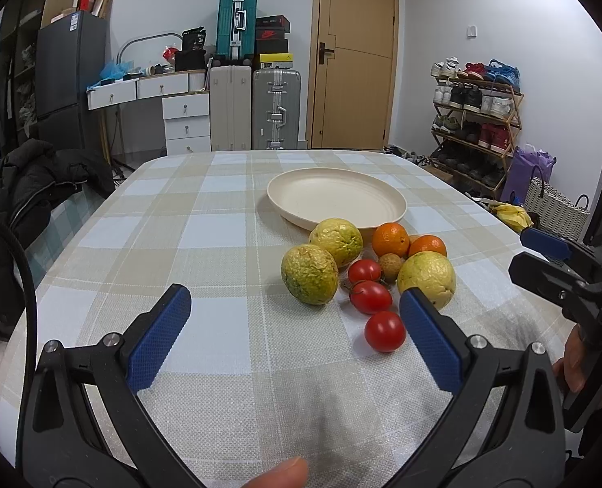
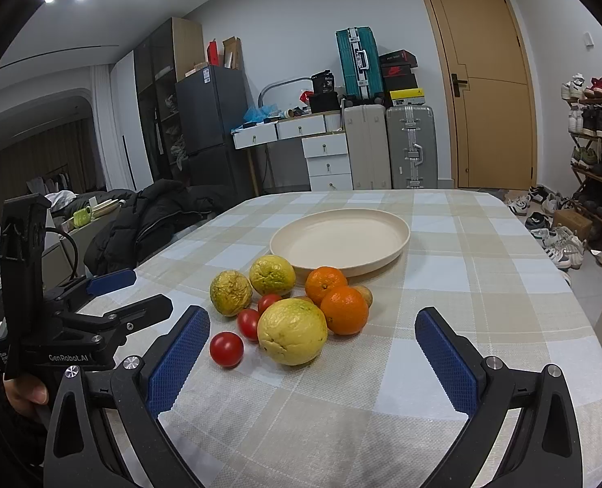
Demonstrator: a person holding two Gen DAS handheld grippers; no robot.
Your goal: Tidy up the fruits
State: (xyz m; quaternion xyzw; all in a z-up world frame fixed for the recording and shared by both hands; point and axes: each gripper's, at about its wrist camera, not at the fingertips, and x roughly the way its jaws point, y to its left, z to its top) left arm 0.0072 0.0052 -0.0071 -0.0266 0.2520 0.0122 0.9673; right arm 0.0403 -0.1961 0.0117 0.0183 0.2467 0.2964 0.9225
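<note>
Hovering over a counter (image 1: 219, 223) spread with a beige, white and pale blue checked cloth, two hand-held grippers point slightly down at a cluster of fruit. The left gripper (image 1: 294, 305) has its blue-padded fingers spread wide apart with nothing between them, only bare cloth. The right gripper (image 2: 313, 325) is likewise spread wide and holds nothing; the fruit lies just beyond its fingertips. In the left view the right gripper shows at the right edge, and a thumb tip pokes in at the bottom. A cream plate (image 1: 337, 197) sits near the middle of the counter, with nothing on it. The fruit is bunched on the cloth just on the near side of the plate, toward the grippers. Three large yellow-green citrus fruits sit there: one (image 1: 336, 242) beside the plate rim, one (image 1: 309, 274) to its left and nearer, and a yellower one (image 1: 427, 278) at the right of the cluster. Two oranges (image 1: 391, 240) lie close together between the plate and the yellower fruit. Three red tomatoes (image 1: 385, 331) sit in the middle and near side of the bunch, the nearest one a little apart. A small brownish fruit (image 1: 390, 264) nestles among them. Behind the counter stand suitcases, white drawers, a wooden door and a shoe rack.
</note>
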